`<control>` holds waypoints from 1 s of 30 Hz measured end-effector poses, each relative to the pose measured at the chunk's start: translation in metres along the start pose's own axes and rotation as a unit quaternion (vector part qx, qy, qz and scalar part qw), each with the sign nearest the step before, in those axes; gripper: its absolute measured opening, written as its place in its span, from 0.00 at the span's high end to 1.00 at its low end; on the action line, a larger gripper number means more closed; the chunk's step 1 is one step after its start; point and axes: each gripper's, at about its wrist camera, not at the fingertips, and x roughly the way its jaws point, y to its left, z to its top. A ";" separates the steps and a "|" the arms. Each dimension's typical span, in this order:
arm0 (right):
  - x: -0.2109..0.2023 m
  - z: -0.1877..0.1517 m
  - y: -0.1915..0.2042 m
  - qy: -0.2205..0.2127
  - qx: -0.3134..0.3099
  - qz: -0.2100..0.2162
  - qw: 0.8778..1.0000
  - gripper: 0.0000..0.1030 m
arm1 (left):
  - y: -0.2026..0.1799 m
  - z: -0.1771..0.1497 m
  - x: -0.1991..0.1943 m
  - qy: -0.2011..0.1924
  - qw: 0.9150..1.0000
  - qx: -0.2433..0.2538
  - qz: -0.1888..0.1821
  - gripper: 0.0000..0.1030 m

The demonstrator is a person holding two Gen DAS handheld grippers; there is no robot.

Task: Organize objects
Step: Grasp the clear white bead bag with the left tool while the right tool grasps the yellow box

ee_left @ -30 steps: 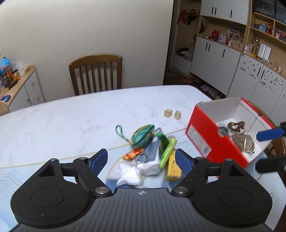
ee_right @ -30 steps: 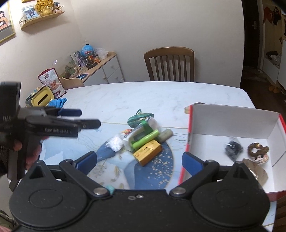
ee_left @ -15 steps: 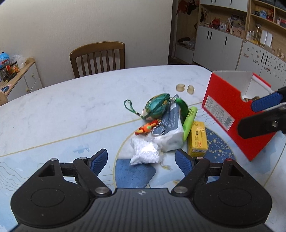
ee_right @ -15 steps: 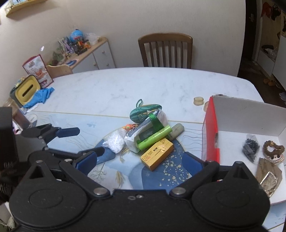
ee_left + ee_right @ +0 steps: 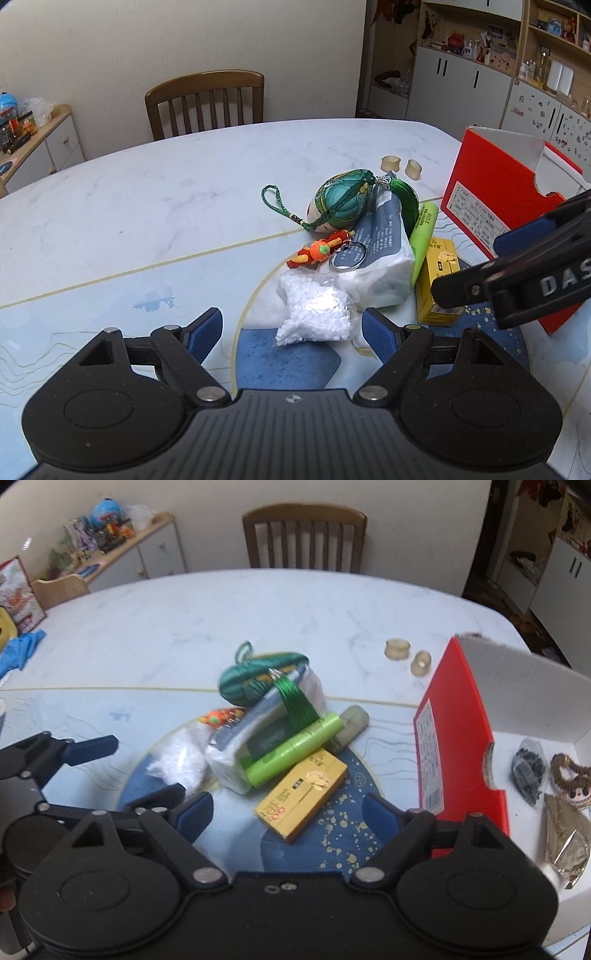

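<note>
Left gripper [image 5: 291, 334]: jaws wide, holding nothing; the crinkled clear bag of white granules [image 5: 314, 314] lies just ahead, between the blue pads [image 5: 205, 334] but untouched.
Right gripper [image 5: 286, 814]: jaws have just been closing a little from full spread, nothing gripped; the flat yellow cardboard box [image 5: 303, 797] sits between its tips.
Change: both grippers are lower and nearer the pile than a second ago; the right one has swung away from the carton toward the pile.
Pile: mid-table, on the blue round of the pattern. Granule bag, white tissue pack [image 5: 373, 258], lime-green tube [image 5: 291, 746], teal embroidered pouch with green tassel [image 5: 341, 199], orange toy keyring [image 5: 317, 253].
Strays: two small tan rings [image 5: 397, 650] toward the far right edge.
Red cardboard carton [image 5: 454, 734]: right side of the table, open, white inside; already holds a black-filled packet [image 5: 530, 770], a brown bead bracelet [image 5: 570, 775], a foil sachet [image 5: 565, 840].
Marble-look table [image 5: 147, 192]: bare on the left.
Reading: a fresh pick seems to be starting, each gripper lined on its own item; most of the sorting is left.
Risk: the slack bag may slip from the pads.
</note>
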 end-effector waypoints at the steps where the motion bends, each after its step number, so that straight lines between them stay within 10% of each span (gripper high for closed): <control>1: 0.003 0.001 0.000 0.004 0.000 -0.002 1.000 0.19 | 0.000 0.001 0.002 0.001 1.000 -0.003 -0.003 0.20; 20: 0.039 0.009 -0.011 0.057 0.044 0.001 0.997 0.35 | 0.008 0.004 0.026 0.023 0.998 -0.031 -0.046 0.20; 30: 0.046 0.010 -0.015 0.070 0.066 0.004 0.995 0.50 | 0.009 0.005 0.026 0.026 0.998 -0.034 -0.048 0.45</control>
